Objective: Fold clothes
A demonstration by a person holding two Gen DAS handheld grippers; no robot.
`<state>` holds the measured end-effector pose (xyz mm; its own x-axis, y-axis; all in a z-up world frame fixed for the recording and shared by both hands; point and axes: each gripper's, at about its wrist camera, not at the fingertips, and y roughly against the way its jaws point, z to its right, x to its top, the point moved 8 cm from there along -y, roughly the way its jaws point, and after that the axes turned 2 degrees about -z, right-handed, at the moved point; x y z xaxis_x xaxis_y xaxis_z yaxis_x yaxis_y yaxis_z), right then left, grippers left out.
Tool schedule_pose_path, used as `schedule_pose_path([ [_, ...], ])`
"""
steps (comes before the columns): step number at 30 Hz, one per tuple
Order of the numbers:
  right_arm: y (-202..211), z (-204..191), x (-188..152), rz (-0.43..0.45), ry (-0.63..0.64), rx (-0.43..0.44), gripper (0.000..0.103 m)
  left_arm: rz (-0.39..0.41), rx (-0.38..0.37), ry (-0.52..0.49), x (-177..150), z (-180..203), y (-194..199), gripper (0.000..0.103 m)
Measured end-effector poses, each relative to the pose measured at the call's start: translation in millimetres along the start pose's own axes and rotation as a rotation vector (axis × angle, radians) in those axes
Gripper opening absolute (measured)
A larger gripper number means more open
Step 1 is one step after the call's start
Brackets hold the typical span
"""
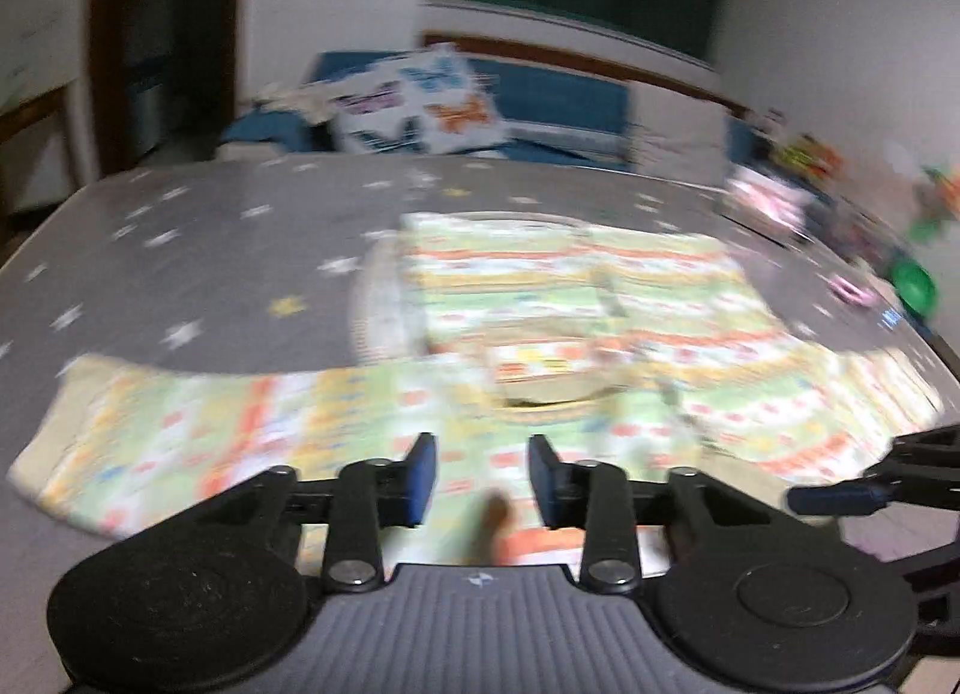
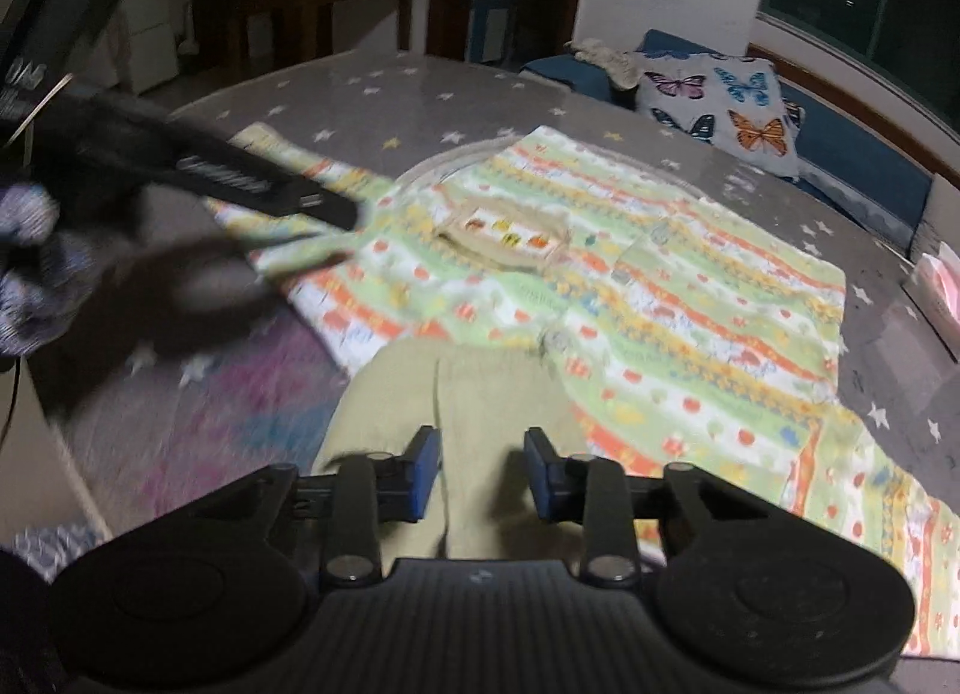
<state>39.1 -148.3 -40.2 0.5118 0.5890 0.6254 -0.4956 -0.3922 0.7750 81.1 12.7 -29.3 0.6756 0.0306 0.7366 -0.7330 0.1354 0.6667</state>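
Garment: a child's long-sleeved top point(image 2: 630, 298) in green, orange and white stripes lies spread flat on the grey star-print table cover point(image 2: 420, 93), neckline facing up.
Sleeves: one sleeve point(image 1: 180, 430) stretches out across the cover; the beige cuff point(image 2: 432, 412) of the other sleeve lies just ahead of the right gripper.
Left gripper point(image 1: 483, 472): fingers parted with nothing between them, hanging over the near edge of the top; the view is blurred.
Right gripper point(image 2: 483, 472): blue pads point(image 2: 423, 472) apart, holding nothing, the beige cuff showing in the gap; whether it touches the cloth, I cannot tell.
Surroundings: a butterfly-print cushion point(image 2: 720, 105) sits on the blue sofa point(image 2: 858, 153) beyond the table; a green round object point(image 1: 912, 286) rests near the table's edge.
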Motion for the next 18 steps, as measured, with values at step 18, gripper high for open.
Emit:
schedule_pose_path([
  [18,32,36,9,0.127,-0.221,0.080,0.004,-0.054,-0.211,-0.170,-27,69,-33,0.021],
])
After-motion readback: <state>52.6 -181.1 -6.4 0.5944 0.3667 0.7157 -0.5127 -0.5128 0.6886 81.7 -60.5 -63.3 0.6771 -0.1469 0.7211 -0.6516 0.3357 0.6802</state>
